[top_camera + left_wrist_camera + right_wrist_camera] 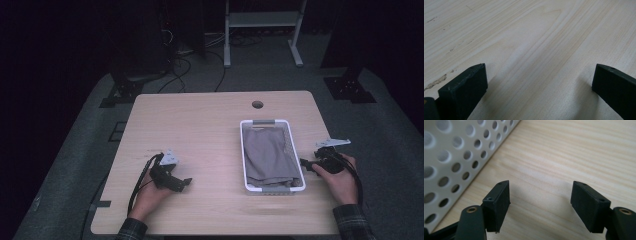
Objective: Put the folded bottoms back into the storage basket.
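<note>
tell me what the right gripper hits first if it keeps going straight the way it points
Probably the white perforated basket: the right gripper points at its side wall from just beside it, jaws open over bare tabletop. The exact angle is hard to judge.

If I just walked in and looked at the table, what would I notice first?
Probably the white basket with round holes in its wall, standing on the right half of the wooden table with a grey cloth folded inside it. Next, the two black grippers held by a person's hands: the right gripper sits just beside the basket's near right corner, jaws open, and the left gripper rests on bare wood at the near left, also open.
</note>
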### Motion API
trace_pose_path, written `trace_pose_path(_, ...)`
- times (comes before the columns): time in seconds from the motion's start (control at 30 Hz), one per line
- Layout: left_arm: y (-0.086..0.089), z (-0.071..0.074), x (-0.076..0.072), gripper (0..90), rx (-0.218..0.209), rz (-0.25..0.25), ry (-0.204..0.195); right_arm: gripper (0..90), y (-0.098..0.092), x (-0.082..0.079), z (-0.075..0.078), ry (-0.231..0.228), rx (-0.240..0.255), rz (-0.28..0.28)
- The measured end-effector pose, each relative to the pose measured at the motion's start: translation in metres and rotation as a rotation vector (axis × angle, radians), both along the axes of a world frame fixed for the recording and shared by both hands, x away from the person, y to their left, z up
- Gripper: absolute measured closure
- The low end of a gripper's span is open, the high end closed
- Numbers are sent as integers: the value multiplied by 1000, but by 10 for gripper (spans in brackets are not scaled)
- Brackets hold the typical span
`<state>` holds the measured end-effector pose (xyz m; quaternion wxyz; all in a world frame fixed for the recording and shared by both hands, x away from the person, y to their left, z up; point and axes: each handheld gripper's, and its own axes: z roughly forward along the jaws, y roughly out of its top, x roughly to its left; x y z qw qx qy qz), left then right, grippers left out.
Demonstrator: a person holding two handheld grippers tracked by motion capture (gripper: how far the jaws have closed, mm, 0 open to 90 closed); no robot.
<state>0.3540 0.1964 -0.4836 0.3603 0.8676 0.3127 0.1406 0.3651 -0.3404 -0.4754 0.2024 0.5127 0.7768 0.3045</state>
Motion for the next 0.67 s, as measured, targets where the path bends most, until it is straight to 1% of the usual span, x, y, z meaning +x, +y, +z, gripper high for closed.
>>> trace_pose_path(0.03,0,0,0,0,0,0,0,289,0,0,-1,2,14,-1)
trace_pose_path(0.1,0,0,0,0,0,0,0,281,0,1,-2,-3,21,-4)
trace_pose_path(0.3,0,0,0,0,0,0,0,118,2,1,-9,-46,37,15)
trace_pose_path(0.33,0,0,0,0,0,0,0,110,2,1,-11,-62,43,17)
trace_pose_path(0.5,0,0,0,0,0,0,0,103,2,1,-11,-60,42,13)
trace_pose_path(0.53,0,0,0,0,0,0,0,92,3,1,-11,-58,41,1)
trace_pose_path(0.6,0,0,0,0,-1,0,0,38,3,1,-12,-49,39,-31)
trace_pose_path(0.63,0,0,0,0,0,-1,1,4,3,0,-12,-39,33,-68)
trace_pose_path(0.67,0,0,0,0,0,-2,0,0,4,-1,-12,-34,32,-92)
